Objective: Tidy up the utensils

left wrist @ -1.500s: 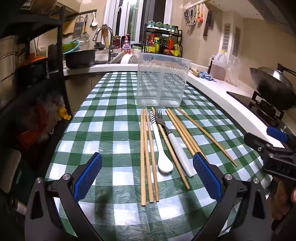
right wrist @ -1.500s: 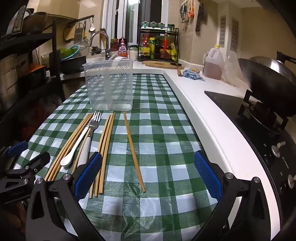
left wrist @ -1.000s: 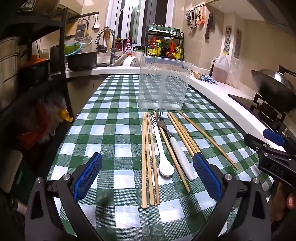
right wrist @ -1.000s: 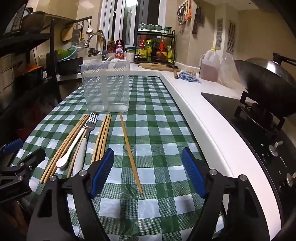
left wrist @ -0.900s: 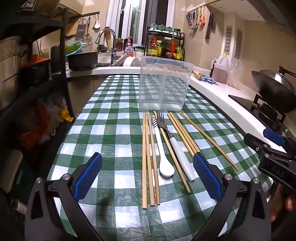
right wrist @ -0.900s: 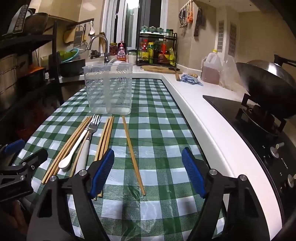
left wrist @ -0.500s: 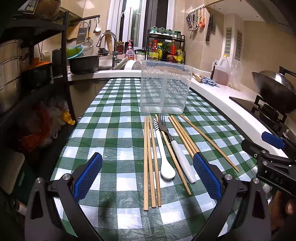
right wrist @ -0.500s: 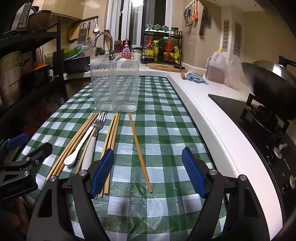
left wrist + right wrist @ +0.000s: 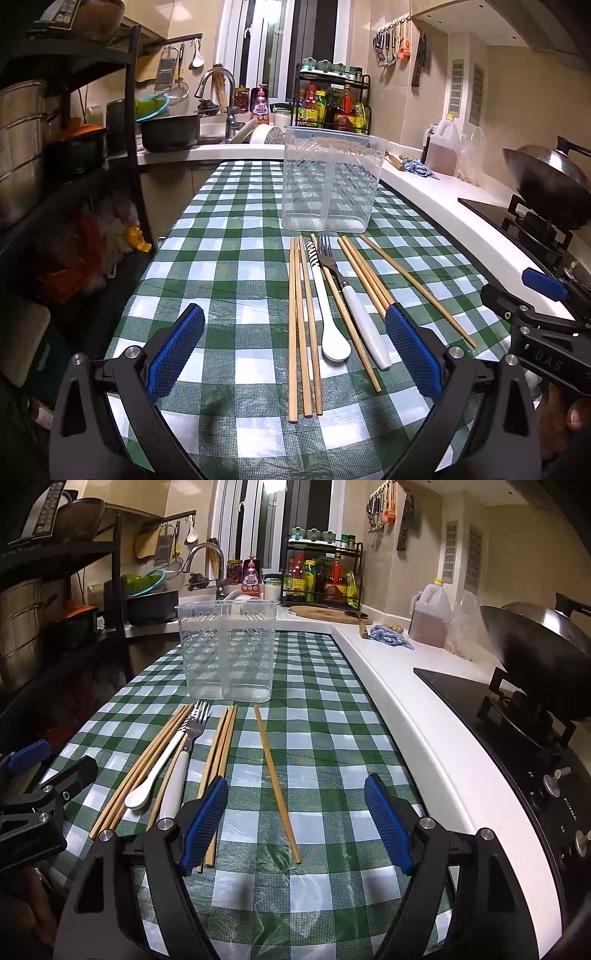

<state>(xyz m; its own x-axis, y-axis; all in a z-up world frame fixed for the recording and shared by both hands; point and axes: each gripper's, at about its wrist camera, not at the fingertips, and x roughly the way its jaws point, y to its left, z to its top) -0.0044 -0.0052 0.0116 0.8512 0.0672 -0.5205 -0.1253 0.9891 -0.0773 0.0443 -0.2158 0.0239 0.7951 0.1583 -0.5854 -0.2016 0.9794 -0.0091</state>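
— How do the tongs stand?
— Left tongs [image 9: 293, 349] gape wide and hold nothing. Right tongs [image 9: 295, 821] are apart too, empty, touching nothing as far as the fisheye shows.
— The utensils?
— Flat on the checked worktop [image 9: 229, 266]: chopsticks [image 9: 301, 325], a white spoon [image 9: 330, 325] and a white-handled fork [image 9: 351, 295], in front of the clear, empty two-part holder [image 9: 330, 184].
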